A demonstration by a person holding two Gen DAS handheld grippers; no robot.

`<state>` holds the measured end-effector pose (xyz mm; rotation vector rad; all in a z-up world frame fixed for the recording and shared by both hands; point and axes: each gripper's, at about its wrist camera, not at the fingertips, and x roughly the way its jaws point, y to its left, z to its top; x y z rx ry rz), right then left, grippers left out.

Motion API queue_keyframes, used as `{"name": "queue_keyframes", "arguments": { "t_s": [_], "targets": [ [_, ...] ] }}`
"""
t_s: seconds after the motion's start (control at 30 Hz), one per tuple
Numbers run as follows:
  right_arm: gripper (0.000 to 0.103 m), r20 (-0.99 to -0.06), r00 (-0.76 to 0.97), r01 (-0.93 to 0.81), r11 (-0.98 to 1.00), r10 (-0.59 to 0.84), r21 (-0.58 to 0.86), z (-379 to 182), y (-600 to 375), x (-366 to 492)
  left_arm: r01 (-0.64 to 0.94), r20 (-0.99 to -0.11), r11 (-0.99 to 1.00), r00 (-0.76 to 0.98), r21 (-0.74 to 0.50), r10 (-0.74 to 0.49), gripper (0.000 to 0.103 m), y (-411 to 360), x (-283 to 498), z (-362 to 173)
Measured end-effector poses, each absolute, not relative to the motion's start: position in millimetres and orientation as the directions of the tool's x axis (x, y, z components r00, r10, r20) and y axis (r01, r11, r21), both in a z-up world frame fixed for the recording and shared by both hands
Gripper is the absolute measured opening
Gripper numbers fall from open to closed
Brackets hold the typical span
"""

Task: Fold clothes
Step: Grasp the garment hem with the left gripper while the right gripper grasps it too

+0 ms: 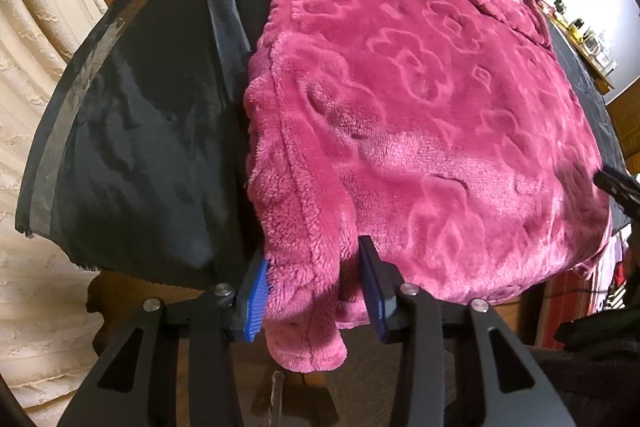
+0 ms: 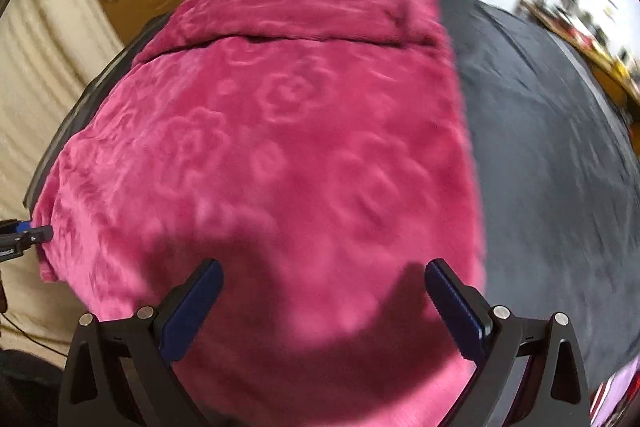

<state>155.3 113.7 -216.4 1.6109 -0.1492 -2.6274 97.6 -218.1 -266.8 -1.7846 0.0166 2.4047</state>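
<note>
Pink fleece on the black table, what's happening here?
A person is folding a pink fleece on a black-covered table with two handheld grippers. The left gripper has the fleece's near corner, which hangs off the edge, between its pads. The right gripper hovers open over the fleece's near right part.

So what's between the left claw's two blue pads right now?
A hanging fold of the pink fleece garment, seen in the left wrist view.
</note>
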Motion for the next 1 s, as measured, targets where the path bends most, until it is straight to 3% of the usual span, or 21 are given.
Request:
{"name": "queue_keyframes", "arguments": {
  "t_s": [0.1,0.3,0.5,0.77,1.0],
  "targets": [
    [0.101,-0.897,-0.426,-0.079,-0.984,-0.113,0.162,-222,138,176,-0.125,-0.956,-0.989,-0.272,-0.076,0.108,0.045,-216,84,-265],
    [0.074,-0.902,-0.383,-0.132,-0.955,-0.199,0.267,-232,152,206,-0.125,-0.96,-0.99,-0.261,-0.07,0.101,0.045,-198,80,-271],
    [0.063,-0.887,-0.374,-0.189,-0.914,-0.27,0.359,-237,163,225,-0.123,-0.961,-0.989,-0.253,-0.079,0.108,0.048,-196,73,-273],
    [0.061,-0.859,-0.321,-0.276,-0.829,-0.398,0.487,-270,191,233,-0.123,-0.959,-0.987,-0.252,-0.104,0.133,0.052,-216,79,-272],
    [0.061,-0.815,-0.305,-0.235,-0.79,-0.494,0.567,-284,194,219,-0.117,-0.956,-0.981,-0.231,-0.156,0.179,0.056,-252,92,-273]
  ]
}}
